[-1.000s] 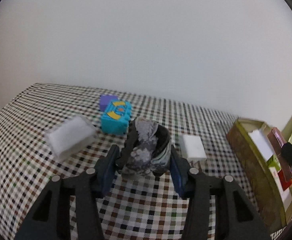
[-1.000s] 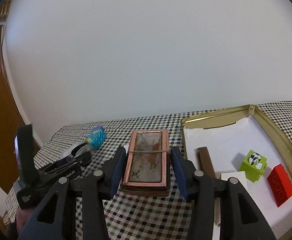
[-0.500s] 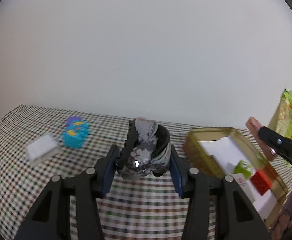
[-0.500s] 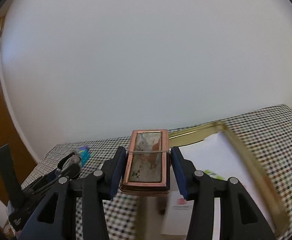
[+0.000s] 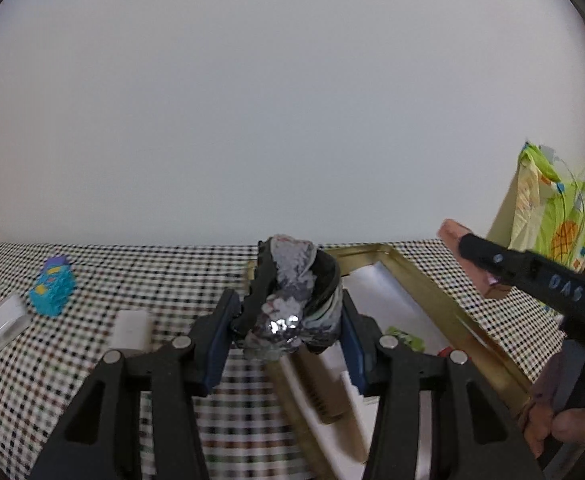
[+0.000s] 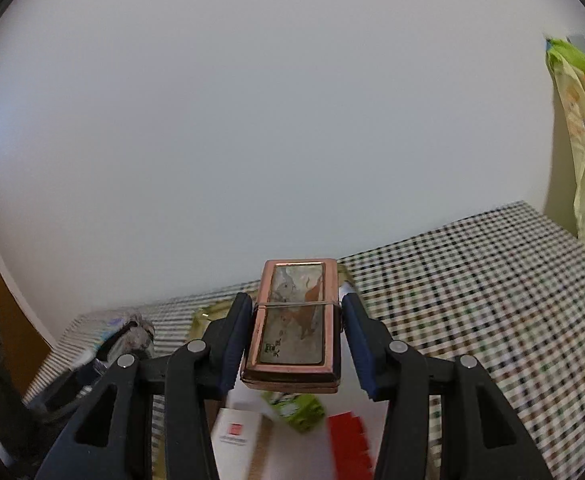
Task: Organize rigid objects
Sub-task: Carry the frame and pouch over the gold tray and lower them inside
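Checked cloth [image 5: 92,280], left to right: clear box [image 5: 6,322] near the left edge; teal toy [image 5: 52,290] just beside it; white block [image 5: 130,330], bare cloth around it. Left gripper [image 5: 288,316]: jaws part-open, clamped on a grey hair claw [image 5: 292,300], held above the gold tray's [image 5: 424,284] left rim. Right gripper [image 6: 294,330]: jaws part-open, clamped on a copper-framed box [image 6: 292,320], above the tray holding a white card [image 6: 234,436], green block [image 6: 296,410], red brick [image 6: 348,440]. Open cloth runs rightward to the far edge.
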Available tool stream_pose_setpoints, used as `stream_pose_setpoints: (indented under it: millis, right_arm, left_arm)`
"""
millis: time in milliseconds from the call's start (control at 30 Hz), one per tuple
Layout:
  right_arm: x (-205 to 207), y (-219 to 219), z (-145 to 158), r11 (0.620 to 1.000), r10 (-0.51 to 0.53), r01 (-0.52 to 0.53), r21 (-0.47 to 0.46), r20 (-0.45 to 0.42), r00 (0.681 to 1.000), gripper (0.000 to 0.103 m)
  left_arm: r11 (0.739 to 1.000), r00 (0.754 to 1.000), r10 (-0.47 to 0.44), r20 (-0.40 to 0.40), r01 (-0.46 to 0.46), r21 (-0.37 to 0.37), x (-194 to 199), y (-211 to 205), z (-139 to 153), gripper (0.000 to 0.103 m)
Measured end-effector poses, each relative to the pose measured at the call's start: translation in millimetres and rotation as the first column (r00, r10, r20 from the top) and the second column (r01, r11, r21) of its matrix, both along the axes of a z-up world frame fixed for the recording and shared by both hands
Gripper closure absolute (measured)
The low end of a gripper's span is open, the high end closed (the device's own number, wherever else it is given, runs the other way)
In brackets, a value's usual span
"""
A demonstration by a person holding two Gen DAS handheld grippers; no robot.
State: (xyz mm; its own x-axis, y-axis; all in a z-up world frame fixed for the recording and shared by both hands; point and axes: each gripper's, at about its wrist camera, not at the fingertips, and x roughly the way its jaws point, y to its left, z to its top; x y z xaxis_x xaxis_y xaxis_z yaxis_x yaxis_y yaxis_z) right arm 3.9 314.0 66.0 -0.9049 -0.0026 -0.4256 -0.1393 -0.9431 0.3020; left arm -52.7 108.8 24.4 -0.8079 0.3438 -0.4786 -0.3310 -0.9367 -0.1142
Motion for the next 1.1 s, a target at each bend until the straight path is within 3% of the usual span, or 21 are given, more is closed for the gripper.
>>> stream_pose_setpoints:
  millis: [233, 533, 700, 1033, 1100]
  right_arm:
    - [-16.8, 12.3, -4.3, 1.000, 0.008, -0.006, -0.026, 0.080, 0.997, 0.053]
    - [-24.4, 7.1, -3.4, 1.000, 0.022, -0.022, -0.001, 0.150, 0.988, 0.053]
    - [-26.3, 7.3, -3.7, 1.000, 0.023, -0.020, -0.021, 0.182, 0.983, 0.053]
    - [-43.6, 12.5, -13.9, 0.999, 0.042, -0.038, -0.023, 0.250, 0.967, 0.053]
    - [-48.6, 14.3, -13.0, 0.998, 0.064, -0.057, -0.033, 0.266, 0.962, 0.052]
  left_arm:
    - [0.990, 0.997, -0.030, 0.076, 0.040, -0.138, -20.3, 45.0, -4.6, 0.055]
    - [0.975, 0.988, -0.022, 0.153, 0.055, -0.216, -38.0, 68.9, -16.6, 0.055]
    - [0.978, 0.973, -0.006, 0.231, 0.054, -0.202, -46.6, 70.5, -25.9, 0.055]
    - [0.964, 0.961, 0.017, 0.274, 0.058, -0.260, -54.3, 80.8, -32.4, 0.055]
    - [0.962, 0.961, 0.011, 0.276, 0.065, -0.264, -54.6, 83.0, -32.0, 0.050]
